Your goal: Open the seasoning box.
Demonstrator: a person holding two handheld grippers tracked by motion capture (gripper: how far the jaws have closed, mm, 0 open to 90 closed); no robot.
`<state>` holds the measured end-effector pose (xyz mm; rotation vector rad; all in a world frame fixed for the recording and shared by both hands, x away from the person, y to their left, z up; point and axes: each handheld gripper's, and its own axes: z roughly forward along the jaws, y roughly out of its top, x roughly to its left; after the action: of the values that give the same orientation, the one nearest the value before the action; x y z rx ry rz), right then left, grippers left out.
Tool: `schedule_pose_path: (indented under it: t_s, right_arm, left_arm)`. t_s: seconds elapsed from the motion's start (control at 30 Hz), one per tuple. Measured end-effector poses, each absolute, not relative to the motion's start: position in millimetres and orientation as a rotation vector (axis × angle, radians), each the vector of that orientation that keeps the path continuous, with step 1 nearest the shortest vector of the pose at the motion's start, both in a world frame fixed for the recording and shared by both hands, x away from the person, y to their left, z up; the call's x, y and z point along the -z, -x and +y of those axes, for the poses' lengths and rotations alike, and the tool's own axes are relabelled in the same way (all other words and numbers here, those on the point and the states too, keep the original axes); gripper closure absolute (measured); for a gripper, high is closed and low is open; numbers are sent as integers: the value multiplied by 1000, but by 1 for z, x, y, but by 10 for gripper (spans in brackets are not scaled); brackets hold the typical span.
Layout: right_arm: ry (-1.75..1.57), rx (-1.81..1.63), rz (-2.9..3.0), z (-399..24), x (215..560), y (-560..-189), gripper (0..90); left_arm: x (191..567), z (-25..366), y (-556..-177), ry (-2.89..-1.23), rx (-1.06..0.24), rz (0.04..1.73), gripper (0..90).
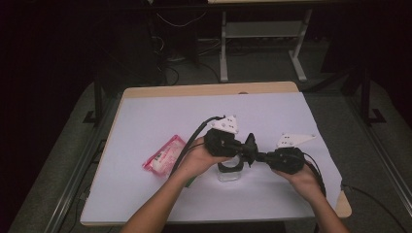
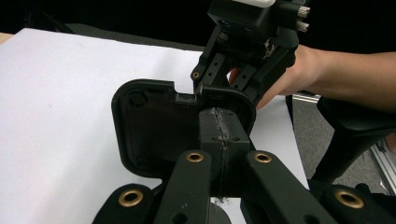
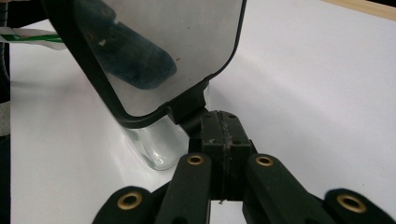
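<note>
A black-framed panel [image 1: 250,141] with a shiny mirror-like face [image 3: 159,46] stands tilted over a clear glass container [image 3: 156,149] near the table's front middle. Its matt black back [image 2: 154,130] faces the left gripper view. My left gripper [image 2: 220,126] is shut, its tips lying against the back's right part. My right gripper [image 3: 224,126] is shut too, and its tips touch a small tab [image 3: 189,105] at the panel's lower corner. I cannot tell whether either one pinches the panel. In the high view the left gripper [image 1: 247,148] and the right gripper [image 1: 258,156] meet tip to tip at the panel.
A pink packet [image 1: 163,155] lies left of the person's left forearm. A green-and-white item [image 3: 28,36] lies near it. The white sheet covers the wooden table [image 1: 170,111]. Beyond the far edge stand desk legs [image 1: 223,48] and cables on the floor.
</note>
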<state>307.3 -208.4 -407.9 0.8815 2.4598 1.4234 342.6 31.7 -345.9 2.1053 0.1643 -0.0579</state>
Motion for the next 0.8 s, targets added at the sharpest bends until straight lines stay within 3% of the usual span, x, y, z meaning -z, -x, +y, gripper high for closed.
schedule_pose_path:
  t_s: [0.8]
  right_arm:
    - [-882, -1421, 2496, -205, 417, -306, 898]
  left_arm:
    - [343, 23, -343, -2116, 39, 155, 898]
